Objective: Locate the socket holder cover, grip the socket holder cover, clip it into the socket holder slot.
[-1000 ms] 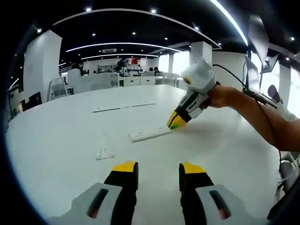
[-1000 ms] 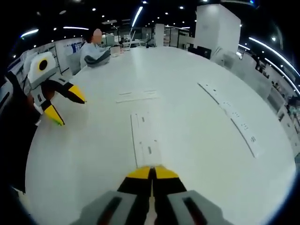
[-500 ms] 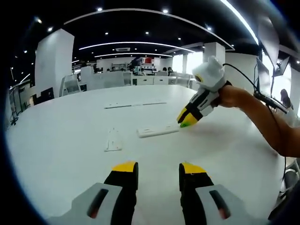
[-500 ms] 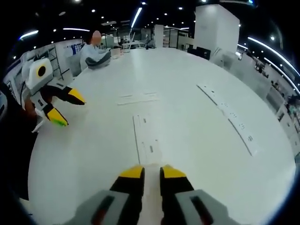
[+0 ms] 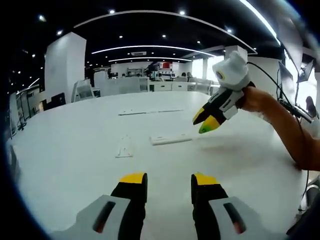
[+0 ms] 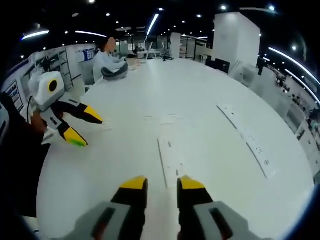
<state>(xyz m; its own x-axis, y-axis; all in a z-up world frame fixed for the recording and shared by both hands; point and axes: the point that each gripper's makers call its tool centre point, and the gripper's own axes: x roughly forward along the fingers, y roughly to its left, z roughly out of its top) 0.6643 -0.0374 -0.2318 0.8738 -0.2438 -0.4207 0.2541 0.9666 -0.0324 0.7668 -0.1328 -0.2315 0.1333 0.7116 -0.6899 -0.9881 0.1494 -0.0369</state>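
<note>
We see a wide white desk (image 6: 210,80) carrying 1 long socket holder (image 6: 170,162) near its middle, with a small flat cover piece (image 5: 124,148) lying apart from it. Our left hand-held gripper (image 5: 169,184) is held wide with nothing between its jaws; our right hand-held gripper (image 6: 162,184) is parted above the holder's near end, gripping nothing.

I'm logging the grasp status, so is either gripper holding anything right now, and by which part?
Nothing is held. The left gripper and the right gripper are both open with empty jaws; the white socket strip lies on the table ahead of the right one.
</note>
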